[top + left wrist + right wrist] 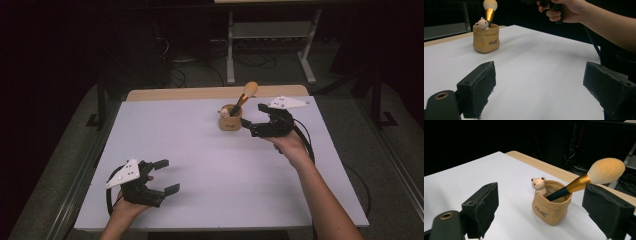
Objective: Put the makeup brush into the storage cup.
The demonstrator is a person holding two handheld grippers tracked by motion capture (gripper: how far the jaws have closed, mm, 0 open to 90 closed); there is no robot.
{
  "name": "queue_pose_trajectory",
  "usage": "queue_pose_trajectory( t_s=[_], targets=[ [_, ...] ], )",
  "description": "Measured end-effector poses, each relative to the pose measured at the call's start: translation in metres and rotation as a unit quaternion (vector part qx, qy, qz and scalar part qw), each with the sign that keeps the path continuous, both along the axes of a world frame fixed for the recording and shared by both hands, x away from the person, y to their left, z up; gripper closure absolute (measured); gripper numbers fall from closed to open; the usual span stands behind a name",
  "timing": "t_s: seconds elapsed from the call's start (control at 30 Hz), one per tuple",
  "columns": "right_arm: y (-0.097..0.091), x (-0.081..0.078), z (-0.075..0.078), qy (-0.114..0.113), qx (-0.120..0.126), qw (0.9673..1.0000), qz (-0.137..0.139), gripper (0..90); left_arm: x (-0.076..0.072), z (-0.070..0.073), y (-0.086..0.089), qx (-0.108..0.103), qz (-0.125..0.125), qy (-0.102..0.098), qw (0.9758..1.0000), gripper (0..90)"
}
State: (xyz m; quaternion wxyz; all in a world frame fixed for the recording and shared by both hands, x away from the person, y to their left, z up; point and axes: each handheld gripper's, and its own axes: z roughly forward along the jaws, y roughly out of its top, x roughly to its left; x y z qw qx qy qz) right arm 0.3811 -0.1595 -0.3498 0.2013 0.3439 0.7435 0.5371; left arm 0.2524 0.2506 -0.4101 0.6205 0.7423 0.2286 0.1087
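the right gripper (253, 120) hangs just beside the pot, jaws spread with nothing between them; in its own view the pot (551, 205) sits ahead and the brush (586, 180) leans toward one pad without touching. the left gripper (166, 176) rests low near the front of the tabletop (210, 165), jaws spread and empty too. judging by this, the brush is already stowed in the pot and only pulling away remains. count: one brush, one pot with one little bear (538, 184) on its rim, two grippers.
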Motion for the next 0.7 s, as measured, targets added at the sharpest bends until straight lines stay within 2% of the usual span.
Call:
queue_pose_trajectory(
  t_s=[0.13,0.2,0.33,0.53,0.57,0.7],
  targets=[
    [-0.004,-0.008,-0.005,0.001,0.001,1.0,0.003,12.5,0.001,0.0,0.001,0.002,0.0,-0.004,1.0,10.5],
    [-0.007,-0.012,-0.008,0.002,0.005,1.0,0.002,12.5,0.0,0.0,0.0,0.0,0.003,0.002,1.0,10.4],
    [-0.011,-0.017,-0.013,0.006,0.003,1.0,0.001,11.7,0.0,0.0,0.001,0.001,0.004,0.001,1.0,10.5],
    [-0.021,-0.03,-0.024,-0.006,0.006,1.0,-0.004,11.8,0.0,0.0,0.001,0.001,0.005,0.002,1.0,10.5],
    [-0.023,-0.033,-0.025,-0.002,0.007,1.0,-0.006,11.7,0.0,0.0,0.001,-0.002,0.005,0.004,1.0,10.5],
    [-0.029,-0.041,-0.027,-0.007,0.012,0.9999,-0.009,11.1,0.001,0.0,0.002,0.005,0.004,0.002,1.0,10.5]
  ],
)
